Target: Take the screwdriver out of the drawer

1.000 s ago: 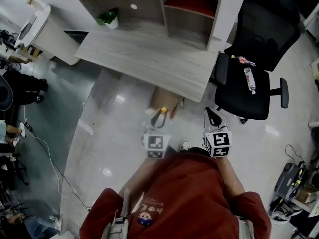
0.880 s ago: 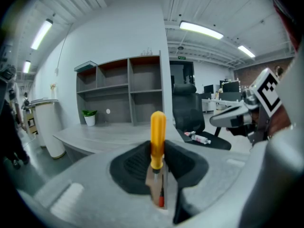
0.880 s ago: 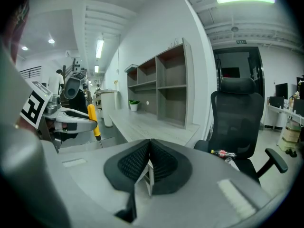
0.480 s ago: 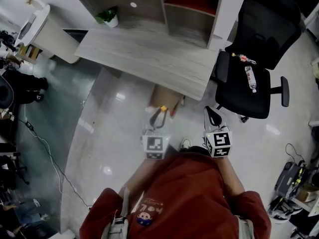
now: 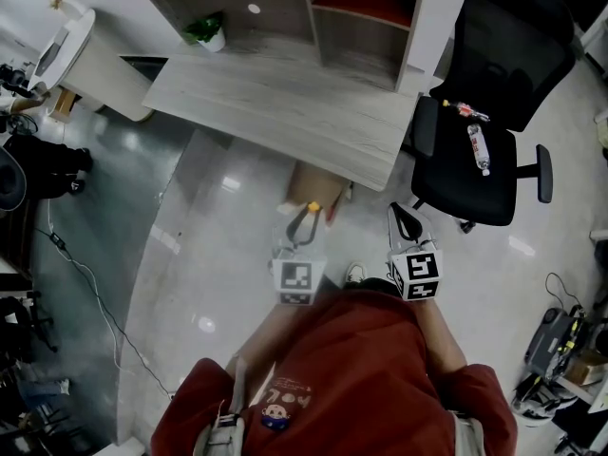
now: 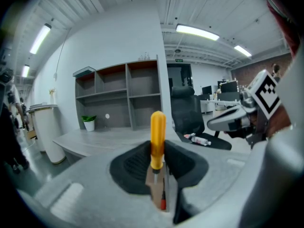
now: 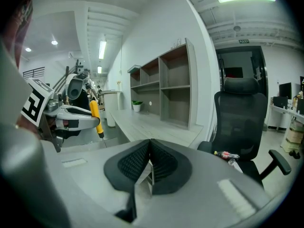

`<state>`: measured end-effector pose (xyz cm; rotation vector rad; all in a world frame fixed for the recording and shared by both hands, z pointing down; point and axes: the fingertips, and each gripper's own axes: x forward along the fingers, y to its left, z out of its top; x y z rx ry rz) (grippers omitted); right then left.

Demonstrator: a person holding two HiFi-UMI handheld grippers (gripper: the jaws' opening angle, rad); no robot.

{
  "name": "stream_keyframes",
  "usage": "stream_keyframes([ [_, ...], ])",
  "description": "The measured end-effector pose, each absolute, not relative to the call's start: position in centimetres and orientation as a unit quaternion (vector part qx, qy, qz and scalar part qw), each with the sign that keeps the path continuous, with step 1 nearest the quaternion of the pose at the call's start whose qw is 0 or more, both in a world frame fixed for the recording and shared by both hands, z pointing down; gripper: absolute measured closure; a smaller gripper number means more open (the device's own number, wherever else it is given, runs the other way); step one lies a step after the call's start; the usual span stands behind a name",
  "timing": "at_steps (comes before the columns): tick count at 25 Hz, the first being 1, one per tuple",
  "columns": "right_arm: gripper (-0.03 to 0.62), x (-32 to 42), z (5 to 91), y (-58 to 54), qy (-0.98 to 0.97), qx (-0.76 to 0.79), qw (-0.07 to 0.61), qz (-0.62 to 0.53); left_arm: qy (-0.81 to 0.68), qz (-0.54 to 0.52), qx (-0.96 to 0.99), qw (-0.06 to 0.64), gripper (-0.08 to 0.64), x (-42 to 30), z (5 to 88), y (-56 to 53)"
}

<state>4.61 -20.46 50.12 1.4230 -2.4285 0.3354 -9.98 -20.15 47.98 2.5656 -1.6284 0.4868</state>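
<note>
Left gripper (image 6: 159, 175) jaws clamped on yellow-handled screwdriver (image 6: 157, 137), held upright just off the tabletop's (image 5: 285, 103) near edge. Right gripper (image 7: 149, 167) jaws together, empty. Bottle (image 5: 475, 152) right of the tabletop: label too small to read.

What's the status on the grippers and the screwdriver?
Left gripper shut on screwdriver, yellow handle up. Right gripper shut, empty. Screwdriver in the air, short of the desk. Nothing blocking it.

Office, long desk (image 5: 285, 103), swivel chair (image 5: 494, 112), open shelving (image 5: 313, 8)
</note>
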Motion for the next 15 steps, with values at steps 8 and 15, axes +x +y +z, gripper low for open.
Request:
stream_keyframes([
  [8, 0.591, 4.33, 50.15, -20.47, -0.848, 0.494, 0.156, 0.116, -0.532, 0.154, 0.831, 0.040, 0.479, -10.10, 47.99, -20.12],
  [15, 0.591, 4.40, 50.44, -20.42, -0.847, 0.493, 0.159, 0.117, -0.533, 0.156, 0.829, 0.065, 0.479, -10.19, 48.92, -20.20],
])
